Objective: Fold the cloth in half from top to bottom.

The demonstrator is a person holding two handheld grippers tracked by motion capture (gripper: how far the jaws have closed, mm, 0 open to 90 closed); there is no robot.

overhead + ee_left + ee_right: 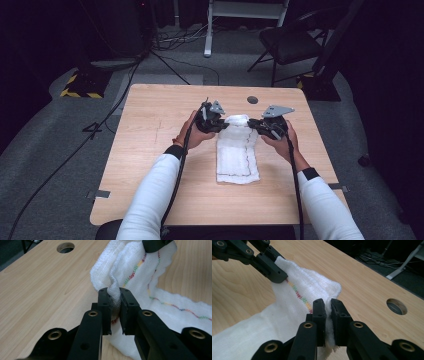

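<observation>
A white folded towel (237, 152) with a multicoloured stitched line lies lengthwise on the wooden table (150, 150); its far end is lifted off the wood. My left gripper (216, 123) is shut on the far left corner of the towel (130, 272), with a fold of cloth pinched between the pads at my left gripper (115, 302). My right gripper (262, 126) is shut on the far right corner of the towel (287, 312), cloth squeezed between its black jaws at my right gripper (328, 312). In the right gripper view the left gripper (274, 273) holds the opposite corner.
A round cable hole (252, 99) is set in the table near its far edge, also seen as the hole (397, 306) to the right. Beyond the table are a black chair (290, 42), floor cables and a white stand (210, 30). Bare wood lies left and right of the towel.
</observation>
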